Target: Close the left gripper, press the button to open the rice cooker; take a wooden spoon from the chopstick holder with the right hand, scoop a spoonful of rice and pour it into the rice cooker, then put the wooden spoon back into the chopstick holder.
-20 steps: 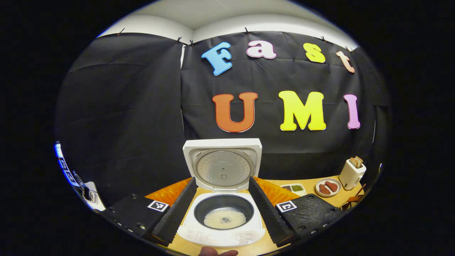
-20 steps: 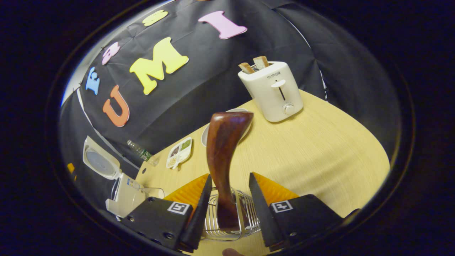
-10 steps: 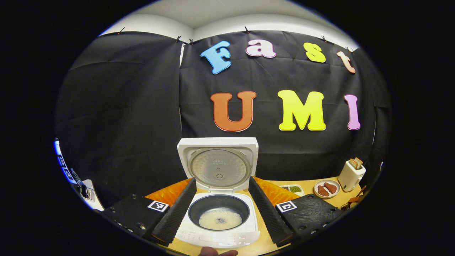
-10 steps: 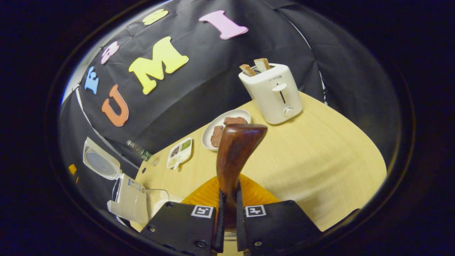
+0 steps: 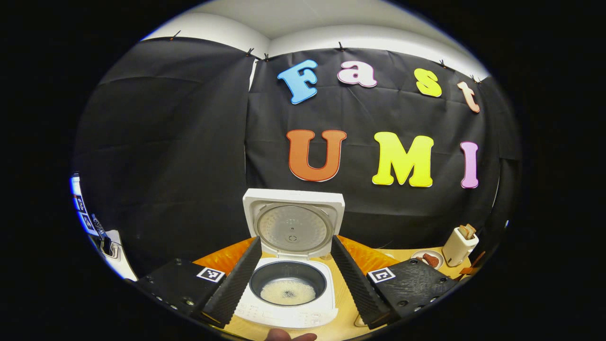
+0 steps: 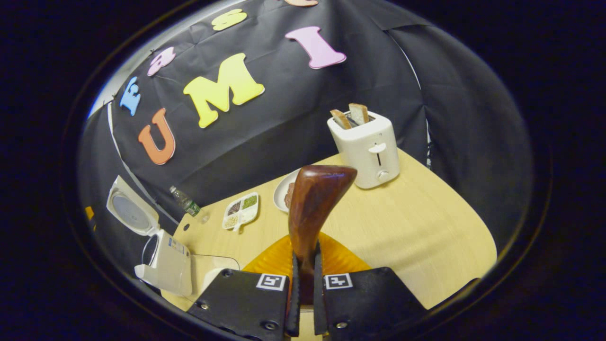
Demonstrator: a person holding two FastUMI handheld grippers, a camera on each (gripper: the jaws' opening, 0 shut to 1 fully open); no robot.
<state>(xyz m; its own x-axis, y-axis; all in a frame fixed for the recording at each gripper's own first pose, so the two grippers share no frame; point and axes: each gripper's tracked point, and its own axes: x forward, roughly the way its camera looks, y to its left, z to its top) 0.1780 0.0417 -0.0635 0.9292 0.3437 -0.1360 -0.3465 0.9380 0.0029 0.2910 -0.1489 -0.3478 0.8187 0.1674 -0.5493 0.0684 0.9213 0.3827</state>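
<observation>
On the table (image 6: 416, 222), the wooden spoon (image 6: 312, 208) stands up right between the two fingers of the right tongs (image 6: 303, 303). Both fingers press on its handle, so the right tongs are squeezed tight on it. The spoon is dark brown and shiny, thin at the bottom and wide at the top. Behind it sit a white toaster (image 6: 367, 147) with two bits of bread, a plate (image 6: 282, 192) and a small tray with little food boxes (image 6: 241, 210).

In the left gripper view, the rice cooker (image 5: 289, 293) sits on the table just past the left tongs (image 5: 296, 277), between the two fingers. It is white, its lid (image 5: 293, 222) stands straight up, and some rice (image 5: 288, 291) lies in the dark pot. The left tongs are wide open and hold nothing.
</observation>
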